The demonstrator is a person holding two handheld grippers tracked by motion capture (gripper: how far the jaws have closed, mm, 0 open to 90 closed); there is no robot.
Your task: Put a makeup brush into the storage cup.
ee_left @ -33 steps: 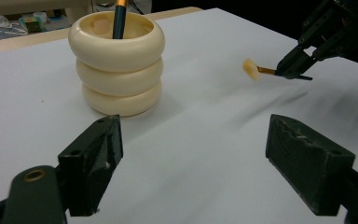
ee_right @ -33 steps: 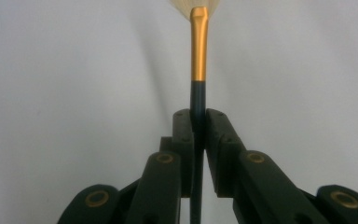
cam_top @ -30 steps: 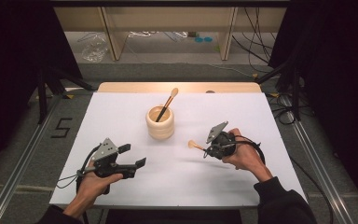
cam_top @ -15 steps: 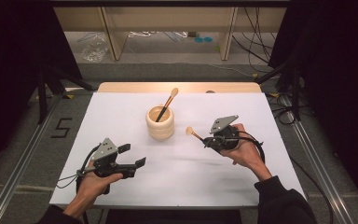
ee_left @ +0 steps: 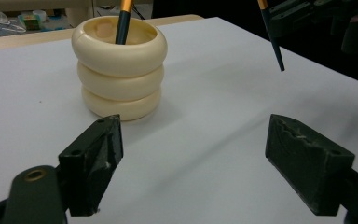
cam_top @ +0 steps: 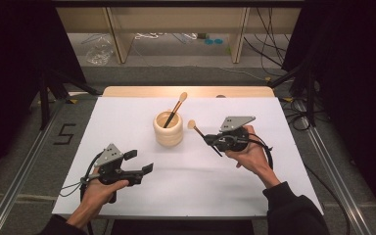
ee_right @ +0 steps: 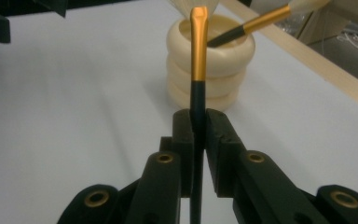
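One brush [cam_top: 176, 108] is already standing in the cup [cam_top: 168, 129]. Right claw [cam_top: 208, 139] is clamping the second brush [cam_top: 201, 135] in the air just beside the cup, insertion pending. Left claw [cam_top: 140, 162] is idling wide open and empty over the counter [cam_top: 186, 186].

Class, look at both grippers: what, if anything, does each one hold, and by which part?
The right gripper clamps a makeup brush by its dark handle, just below the gold ferrule. The left gripper holds nothing; its jaws stand open.

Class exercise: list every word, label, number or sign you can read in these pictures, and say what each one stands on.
"5": a dark digit on the grey floor left of the white table, in the high view.
No other text is readable; the cream holder, the brushes and both grippers carry no legible marks.
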